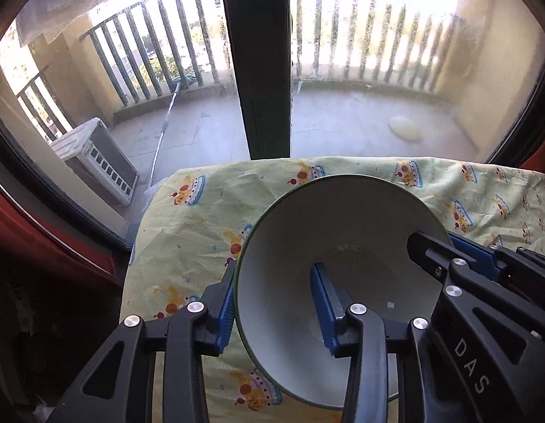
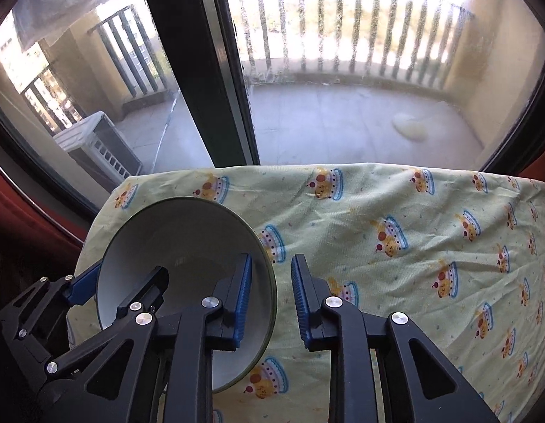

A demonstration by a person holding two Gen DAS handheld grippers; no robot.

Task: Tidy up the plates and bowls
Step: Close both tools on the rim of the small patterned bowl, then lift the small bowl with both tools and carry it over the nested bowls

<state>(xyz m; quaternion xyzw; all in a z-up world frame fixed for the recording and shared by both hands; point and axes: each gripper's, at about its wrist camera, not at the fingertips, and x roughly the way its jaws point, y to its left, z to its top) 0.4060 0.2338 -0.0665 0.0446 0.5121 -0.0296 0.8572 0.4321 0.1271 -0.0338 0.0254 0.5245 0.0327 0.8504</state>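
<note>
Item 1. left gripper (image 1: 274, 275), black frame with silver rivets. Its jaws stand partly open astride the bowl's left wall. The outer pad lies against the outside of the rim. The inner pad stands off inside, with white wall showing between. Nothing is clamped.

Item 2. right gripper (image 2: 272, 264), same make. Its jaws are narrowly open astride the bowl's right wall, the rim running between them. A strip of cloth shows between the rim and the outer pad. Nothing is gripped.

Item 3. pads (image 1: 323, 303), four in all, two per gripper. They are blue, ribbed and flat-faced.

Item 4. bowl (image 1: 328, 218), one. It is round and deep, smooth and white inside with a thin green rim, and it sits on the cloth between my two grippers.

Item 5. cloth (image 1: 187, 232), one. It is pale yellow, creased and soft, printed with a repeating cartoon figure, and it covers the surface under the bowl.
- Left of the bowl its edge falls away close by.
- Beyond the bowl its far edge drops near the window.
- Right of the bowl there is a wide bare stretch, the main open room.

Item 6. window post (image 1: 261, 70), one. It is dark and upright, beyond the bowl, with dusty glass on either side.

Item 7. Outside, beyond the bowl:
- railing (image 1: 360, 35), one, of vertical bars
- air-conditioner unit (image 1: 96, 162), one, white, boxy and grilled, to the left
- pole (image 1: 163, 130), one, thin, lying on the balcony floor
</note>
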